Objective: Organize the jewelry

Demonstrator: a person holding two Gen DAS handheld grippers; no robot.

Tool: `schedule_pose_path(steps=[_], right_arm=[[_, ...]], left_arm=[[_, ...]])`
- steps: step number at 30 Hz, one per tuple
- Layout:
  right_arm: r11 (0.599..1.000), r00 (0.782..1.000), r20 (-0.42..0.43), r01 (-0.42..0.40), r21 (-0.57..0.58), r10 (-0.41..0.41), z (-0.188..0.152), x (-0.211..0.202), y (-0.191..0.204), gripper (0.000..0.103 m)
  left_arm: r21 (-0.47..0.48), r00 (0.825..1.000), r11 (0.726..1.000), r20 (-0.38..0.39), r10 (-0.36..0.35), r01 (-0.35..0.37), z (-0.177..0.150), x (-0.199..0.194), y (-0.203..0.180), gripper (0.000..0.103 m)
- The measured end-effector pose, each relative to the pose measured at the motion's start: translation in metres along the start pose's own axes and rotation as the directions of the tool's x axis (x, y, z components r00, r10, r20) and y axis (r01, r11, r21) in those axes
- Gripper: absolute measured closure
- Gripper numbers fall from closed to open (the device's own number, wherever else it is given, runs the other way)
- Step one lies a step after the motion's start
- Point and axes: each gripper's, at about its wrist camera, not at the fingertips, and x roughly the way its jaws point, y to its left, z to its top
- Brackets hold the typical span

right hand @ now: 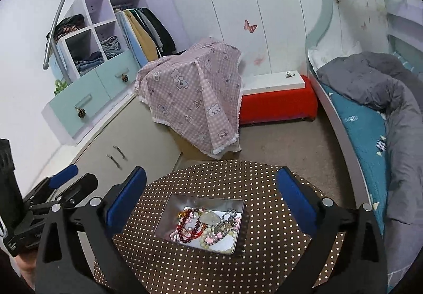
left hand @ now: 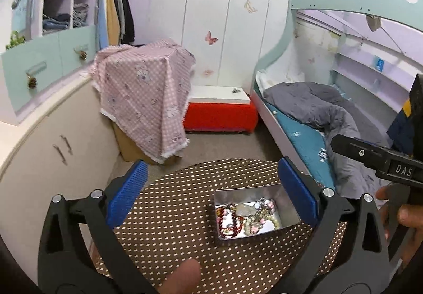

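A shallow metal tin [left hand: 286, 205] [right hand: 165, 214] sits on a round table with a brown dotted cloth [left hand: 171, 214] [right hand: 264, 227]. Inside lies a tangle of jewelry [left hand: 246, 216] [right hand: 206, 225]: red bead bracelets, pale pearl strands with pink charms, a silver chain and a clear stone. My left gripper [left hand: 211, 185] is open and empty, held above the table to the left of the tin. My right gripper [right hand: 211, 188] is open and empty, above and just behind the tin. The left gripper's blue pads also show in the right wrist view [right hand: 63, 175].
A cream cabinet [left hand: 53, 148] stands left of the table. A box under a pink checked cloth [right hand: 195, 93] and a red bench [right hand: 277, 106] stand behind. A bed with a grey duvet [right hand: 383, 98] is at the right. Carpet lies between.
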Motion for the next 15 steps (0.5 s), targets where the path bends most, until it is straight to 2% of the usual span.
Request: schedule_pose_path(steps=[7,12,15], right_arm=[[0.996,0.997,0.054,0.059,-0.064,-0.056,-0.017,-0.04,0.025,0.008],[0.99,0.989,0.107,0.112,-0.083,-0.103,-0.04,-0.078,0.035,0.008],[0.986,0.983,0.131,0.14,-0.087,-0.128,-0.054,-0.097,0.039,0.008]], left_arm=[[0.033,0.992,0.993,0.07,0.108,-0.11,-0.01,-0.051,-0.006,0.006],[0.019,0.982,0.988,0.113,0.153,-0.156,-0.024,-0.09,-0.009,0.006],[0.014,0.978,0.987,0.137,0.157,-0.16,-0.035,-0.113,-0.012,0.006]])
